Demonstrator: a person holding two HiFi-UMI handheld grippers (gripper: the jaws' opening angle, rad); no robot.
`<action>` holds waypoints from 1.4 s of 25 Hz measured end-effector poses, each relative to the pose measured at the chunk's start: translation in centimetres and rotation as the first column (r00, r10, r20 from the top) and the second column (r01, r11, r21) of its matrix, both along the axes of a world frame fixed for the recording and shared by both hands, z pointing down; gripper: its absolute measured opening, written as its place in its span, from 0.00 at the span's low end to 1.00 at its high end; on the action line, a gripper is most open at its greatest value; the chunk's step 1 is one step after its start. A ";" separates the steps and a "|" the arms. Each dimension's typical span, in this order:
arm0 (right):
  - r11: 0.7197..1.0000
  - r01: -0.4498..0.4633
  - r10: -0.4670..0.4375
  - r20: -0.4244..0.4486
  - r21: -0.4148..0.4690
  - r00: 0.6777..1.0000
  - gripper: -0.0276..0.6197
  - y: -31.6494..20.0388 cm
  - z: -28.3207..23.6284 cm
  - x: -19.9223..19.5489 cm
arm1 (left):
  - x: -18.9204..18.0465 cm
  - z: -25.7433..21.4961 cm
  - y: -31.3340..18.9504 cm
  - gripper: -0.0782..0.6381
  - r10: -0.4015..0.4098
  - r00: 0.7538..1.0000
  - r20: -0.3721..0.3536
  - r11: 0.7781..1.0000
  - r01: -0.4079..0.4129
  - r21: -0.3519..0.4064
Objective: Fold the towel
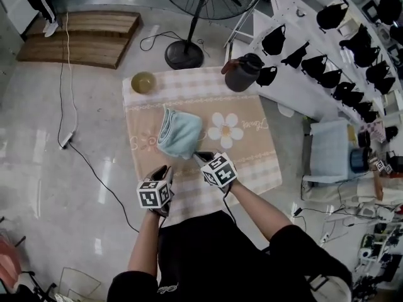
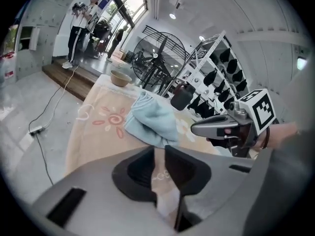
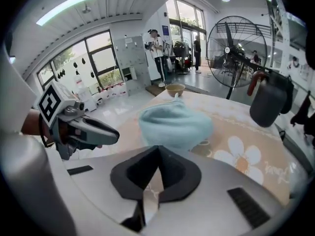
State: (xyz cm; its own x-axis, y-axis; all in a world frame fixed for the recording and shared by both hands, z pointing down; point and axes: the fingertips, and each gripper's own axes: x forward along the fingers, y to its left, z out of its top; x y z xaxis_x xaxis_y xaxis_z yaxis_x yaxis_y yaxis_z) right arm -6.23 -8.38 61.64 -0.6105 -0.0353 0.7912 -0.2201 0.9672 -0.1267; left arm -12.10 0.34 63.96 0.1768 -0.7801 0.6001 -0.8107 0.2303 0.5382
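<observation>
A light blue towel [image 1: 179,133] lies crumpled in a heap on the beige flowered tablecloth [image 1: 252,143], left of a white daisy print. My left gripper [image 1: 165,170] hovers just short of the towel's near edge, its jaws a little apart with only the cloth showing between them [image 2: 160,151]. My right gripper [image 1: 198,156] sits beside the towel's near right corner with its jaws shut and nothing between them [image 3: 157,149]. The towel [image 2: 152,119] [image 3: 174,124] fills the middle of both gripper views, just beyond the fingertips. Each gripper view also shows the other gripper [image 2: 216,127] [image 3: 93,132] at its side.
A yellow-green bowl [image 1: 143,82] stands at the table's far left corner and a dark jug [image 1: 242,73] at the far right. A fan's base [image 1: 184,54] is behind the table. A white rack of black items [image 1: 327,49] runs along the right. A cable [image 1: 94,168] crosses the floor on the left.
</observation>
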 end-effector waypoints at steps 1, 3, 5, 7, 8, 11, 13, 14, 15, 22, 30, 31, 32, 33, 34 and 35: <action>1.000 0.010 -0.011 -0.005 -0.019 1.000 0.05 0.9 0.6 1.1 | 0.9 0.3 0.5 0.15 -0.001 1.000 0.014 1.000 0.002 -0.020; 0.999 0.030 -0.031 -0.018 -0.043 0.999 0.05 2.5 1.4 3.5 | 3.0 0.7 1.3 0.13 0.000 1.000 0.029 0.999 0.001 -0.053; 0.999 0.018 -0.019 -0.017 -0.041 1.000 0.05 2.4 1.1 5.4 | 4.7 0.4 0.7 0.12 0.014 0.999 0.044 0.998 -0.011 -0.059; 1.000 -0.008 0.008 0.006 -0.023 1.000 0.05 1.3 0.2 6.4 | 5.5 -1.0 -0.8 0.12 0.034 0.997 0.067 0.998 -0.030 -0.047; 1.000 -0.016 0.016 0.020 -0.011 1.000 0.05 0.7 -0.3 6.5 | 5.6 -1.8 -1.7 0.12 0.043 0.996 0.081 0.998 -0.040 -0.039; 1.000 -0.028 0.027 0.064 0.014 0.998 0.05 -0.8 -2.5 6.8 | 6.1 -4.6 -3.6 0.12 0.062 0.991 0.115 0.998 -0.061 -0.014; 0.999 -0.044 0.041 0.092 0.030 0.995 0.05 -1.5 -4.5 7.9 | 7.2 -6.5 -4.3 0.12 0.056 0.990 0.129 0.998 -0.058 0.006; 0.998 -0.053 0.048 0.111 0.041 0.993 0.05 -2.0 -5.5 8.1 | 7.3 -7.5 -4.7 0.12 0.043 0.990 0.137 0.999 -0.047 0.021; 0.997 -0.062 0.054 0.134 0.052 0.990 0.05 -2.5 -6.5 8.1 | 7.1 -8.5 -5.2 0.12 0.025 0.989 0.146 0.999 -0.031 0.040; 0.987 -0.110 0.069 0.316 0.114 0.946 0.05 -5.3 -14.8 5.4 | 4.6 -18.2 -8.8 0.12 -0.064 0.957 0.284 0.976 0.001 0.217; 0.965 -0.150 0.026 0.492 0.216 0.870 0.05 -7.0 -25.2 3.4 | 2.9 -28.5 -10.2 0.12 -0.188 0.908 0.374 0.915 0.024 0.403; 0.961 -0.153 0.016 0.505 0.231 0.863 0.05 -7.0 -26.3 3.2 | 2.8 -29.4 -10.1 0.12 -0.201 0.899 0.390 0.909 0.023 0.415; 0.957 -0.155 0.005 0.518 0.247 0.856 0.05 -7.1 -27.4 3.1 | 2.6 -30.3 -10.1 0.12 -0.213 0.888 0.408 0.904 0.021 0.426; 0.952 -0.158 -0.006 0.531 0.262 0.847 0.05 -7.1 -28.5 2.9 | 2.6 -31.1 -10.0 0.12 -0.225 0.877 0.424 0.899 0.020 0.437; 0.948 -0.162 -0.015 0.546 0.274 0.838 0.05 -7.1 -29.6 2.8 | 2.5 -31.9 -9.9 0.12 -0.238 0.868 0.435 0.893 0.020 0.450; 0.944 -0.167 -0.022 0.562 0.283 0.827 0.05 -7.0 -30.6 2.8 | 2.4 -32.8 -9.7 0.12 -0.251 0.862 0.441 0.885 0.020 0.465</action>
State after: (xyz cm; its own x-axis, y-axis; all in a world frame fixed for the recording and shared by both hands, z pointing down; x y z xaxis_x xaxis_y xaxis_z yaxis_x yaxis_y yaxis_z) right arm -3.42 -15.41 31.04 -0.9236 -0.2795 0.2623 -0.2757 0.9598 0.0520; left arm -9.71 -9.40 31.20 -0.1675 -0.9700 0.1764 -0.9668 0.1966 0.1631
